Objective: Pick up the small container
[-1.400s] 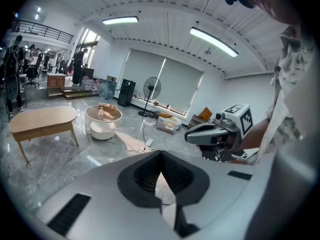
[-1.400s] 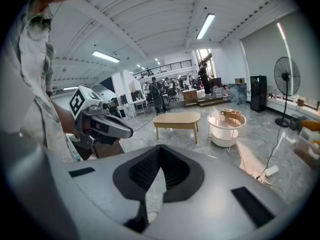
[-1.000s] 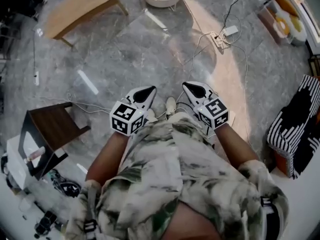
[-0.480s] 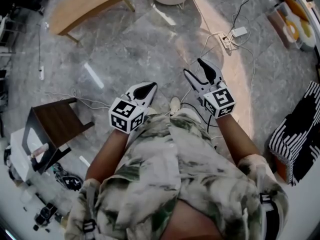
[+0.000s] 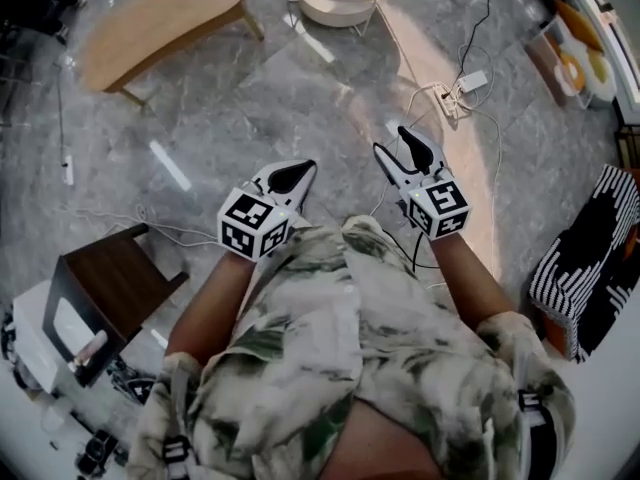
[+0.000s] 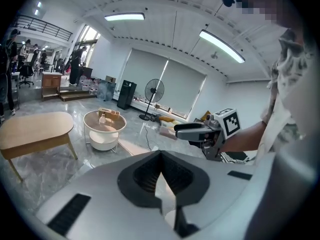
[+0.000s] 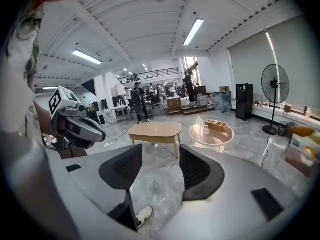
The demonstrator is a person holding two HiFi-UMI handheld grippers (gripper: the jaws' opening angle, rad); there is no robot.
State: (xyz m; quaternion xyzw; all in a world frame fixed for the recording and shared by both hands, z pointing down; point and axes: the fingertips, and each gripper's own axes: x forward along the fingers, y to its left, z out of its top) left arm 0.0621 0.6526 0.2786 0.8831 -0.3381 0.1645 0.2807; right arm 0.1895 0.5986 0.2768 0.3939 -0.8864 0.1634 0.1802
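Note:
A round white table (image 5: 343, 8) stands at the top of the head view, some way ahead of both grippers. It carries a small white bottle (image 6: 102, 118) and a wooden box (image 6: 110, 113); the box (image 7: 216, 123) also shows in the right gripper view. My left gripper (image 5: 295, 174) hangs over the bare floor, jaws shut and empty (image 6: 161, 154). My right gripper (image 5: 392, 140) is beside it, open. Its jaws have just swung wide from shut and eased in slightly, with nothing between them (image 7: 161, 161).
A wooden oval table (image 5: 160, 18) stands at the upper left and a dark side table (image 5: 105, 268) at the left. A power strip with cables (image 5: 455, 86) lies ahead on the right. A striped seat (image 5: 590, 258) is far right. My shoe (image 7: 142, 215) shows below.
Both grippers have travelled forward over the floor with the person. The right gripper's jaws went from shut to open. The round table and wooden table sit nearer in the head view.

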